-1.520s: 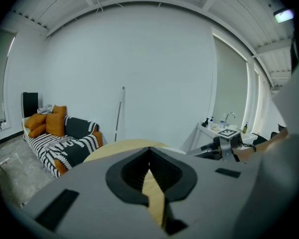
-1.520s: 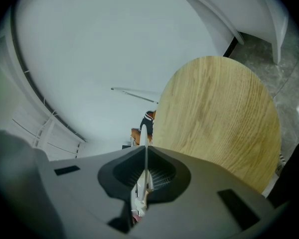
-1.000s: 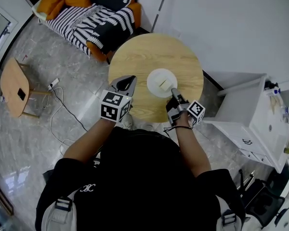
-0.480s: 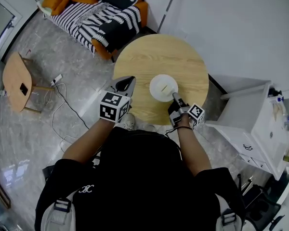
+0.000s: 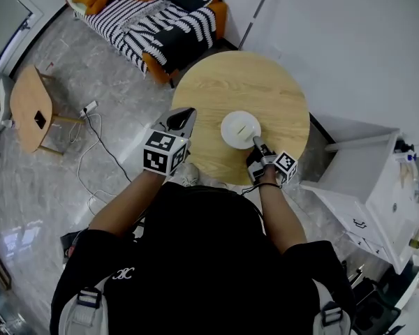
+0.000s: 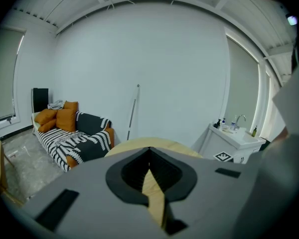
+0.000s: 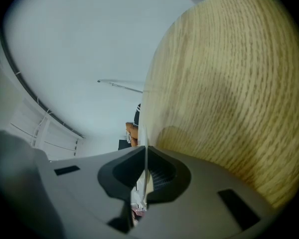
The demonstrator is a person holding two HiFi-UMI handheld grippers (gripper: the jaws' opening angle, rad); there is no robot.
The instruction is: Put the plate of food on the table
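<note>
Right gripper [image 5: 255, 140] is pinching the near-right rim of the white plate [image 5: 230, 132], and its own view shows that rim edge-on as a thin pale line clamped between the 2 jaws [image 7: 145, 156]. The plate sits over the near-right part of the round wooden table [image 5: 237, 82], with 1 pale piece of food [image 5: 246, 126] near its middle. Whether it is fully resting on the wood, I cannot tell. Left gripper [image 5: 184, 112] hangs to the left at the table's near-left edge, jaws pressed together on nothing [image 6: 149, 152], well apart from the plate. Now the handling: this looks like a stiff, smooth, thin-rimmed dish, probably light but breakable, and a 1-sided rim pinch lets the far edge droop. The glazed rim could slip, and the loose food would slide if it tilts. The best hold is right on that rim, deep in the jaws and kept level.
</note>
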